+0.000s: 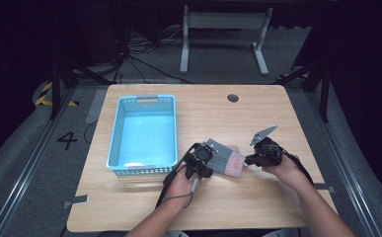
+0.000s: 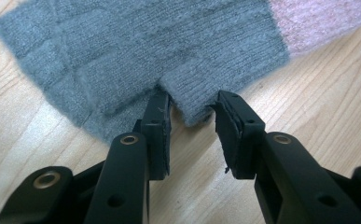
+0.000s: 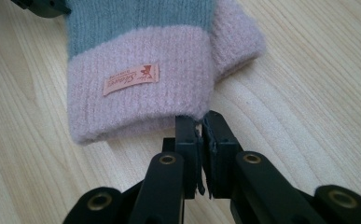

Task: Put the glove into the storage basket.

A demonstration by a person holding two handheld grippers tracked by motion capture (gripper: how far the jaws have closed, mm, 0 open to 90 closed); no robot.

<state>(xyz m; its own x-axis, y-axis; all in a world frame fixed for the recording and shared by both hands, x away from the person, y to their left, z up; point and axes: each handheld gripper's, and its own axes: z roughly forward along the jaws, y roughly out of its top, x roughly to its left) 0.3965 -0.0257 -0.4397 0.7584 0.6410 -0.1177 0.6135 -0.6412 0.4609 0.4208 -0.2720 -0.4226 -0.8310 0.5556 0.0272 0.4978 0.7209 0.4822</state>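
Note:
A knitted glove (image 1: 225,159) lies flat on the wooden table, grey with a pink cuff. In the left gripper view its grey body (image 2: 169,42) spreads across the top. The short grey thumb flap (image 2: 187,102) sits between the jaws of my left gripper (image 2: 190,100), which stand apart on either side without squeezing it. In the right gripper view the pink cuff (image 3: 136,107) carries a small orange label (image 3: 131,79). My right gripper (image 3: 200,119) is shut on the cuff's near edge. From above, the left gripper (image 1: 204,157) and right gripper (image 1: 248,159) flank the glove.
A light blue plastic basket (image 1: 117,133) stands left of the glove, close to my left hand. A round cable hole (image 1: 233,98) sits near the table's far edge. Bare wood lies in front of both hands and to the right.

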